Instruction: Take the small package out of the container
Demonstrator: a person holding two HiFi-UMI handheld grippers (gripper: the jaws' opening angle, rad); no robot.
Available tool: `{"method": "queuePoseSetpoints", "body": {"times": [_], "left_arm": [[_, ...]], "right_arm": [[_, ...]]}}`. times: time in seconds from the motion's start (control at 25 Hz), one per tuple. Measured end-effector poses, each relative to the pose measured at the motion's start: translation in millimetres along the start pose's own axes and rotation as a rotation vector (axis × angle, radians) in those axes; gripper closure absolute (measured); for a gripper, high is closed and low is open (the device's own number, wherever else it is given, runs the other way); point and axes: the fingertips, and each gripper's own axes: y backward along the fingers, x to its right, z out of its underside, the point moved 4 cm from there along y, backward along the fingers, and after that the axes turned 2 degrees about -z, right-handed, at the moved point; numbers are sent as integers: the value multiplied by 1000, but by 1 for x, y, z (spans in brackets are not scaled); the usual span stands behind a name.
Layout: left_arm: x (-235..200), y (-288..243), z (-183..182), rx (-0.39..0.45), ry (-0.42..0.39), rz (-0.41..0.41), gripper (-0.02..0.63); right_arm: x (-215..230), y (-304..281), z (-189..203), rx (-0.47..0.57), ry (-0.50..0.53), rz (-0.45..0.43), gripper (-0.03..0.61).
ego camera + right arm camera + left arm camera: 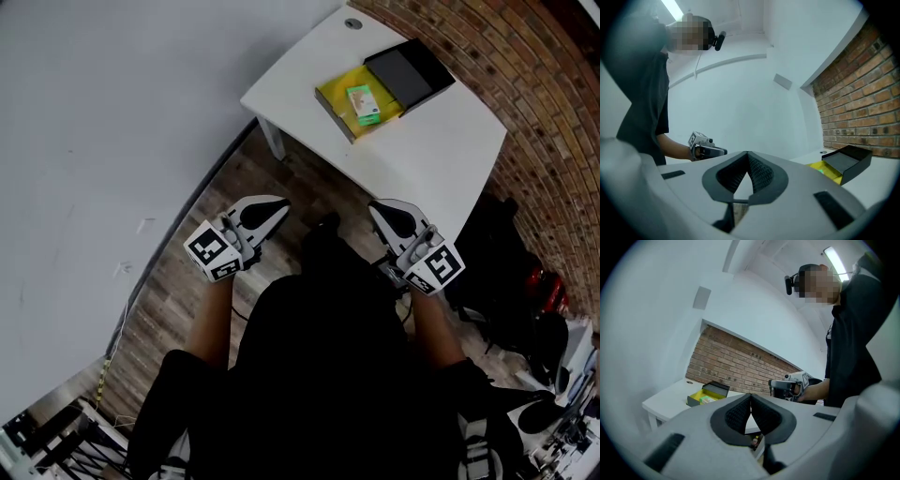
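Note:
An open container (336,91) with a yellow inside and a black lid (410,73) folded back lies on the white table (441,150). The small green package (363,103) rests inside it. Both grippers hang over the wooden floor, well short of the table and in front of the person's body. The left gripper (281,201) is shut with nothing between its pads, and so is the right gripper (375,208). The left gripper view shows the container (707,394) far off beyond the closed jaws (750,394). In the right gripper view it (834,169) lies to the right of the closed jaws (747,153).
A brick wall (525,84) runs behind the table and a white wall (112,112) stands to the left. Dark bags and gear (525,300) sit on the floor at the right. The table has a round cable hole (352,23) near its far corner.

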Motion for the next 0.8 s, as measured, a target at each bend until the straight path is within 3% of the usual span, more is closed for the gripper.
{"method": "queuePoseSetpoints", "body": {"times": [0.2, 0.44, 0.6, 0.68, 0.8], "left_arm": [[-37, -29, -15, -35, -9, -10, 598], [-80, -79, -32, -122, -54, 55, 598], [-112, -112, -50, -157, -118, 103, 598], [-124, -129, -58, -188, -139, 127, 598], [-134, -157, -65, -238, -179, 166, 598]], "right_arm": [[49, -15, -2, 10, -21, 12, 574], [105, -40, -8, 51, -40, 23, 574], [121, -56, -21, 49, 61, -34, 573], [127, -59, -19, -20, 129, -2, 574], [141, -48, -20, -25, 99, 50, 574]]}}
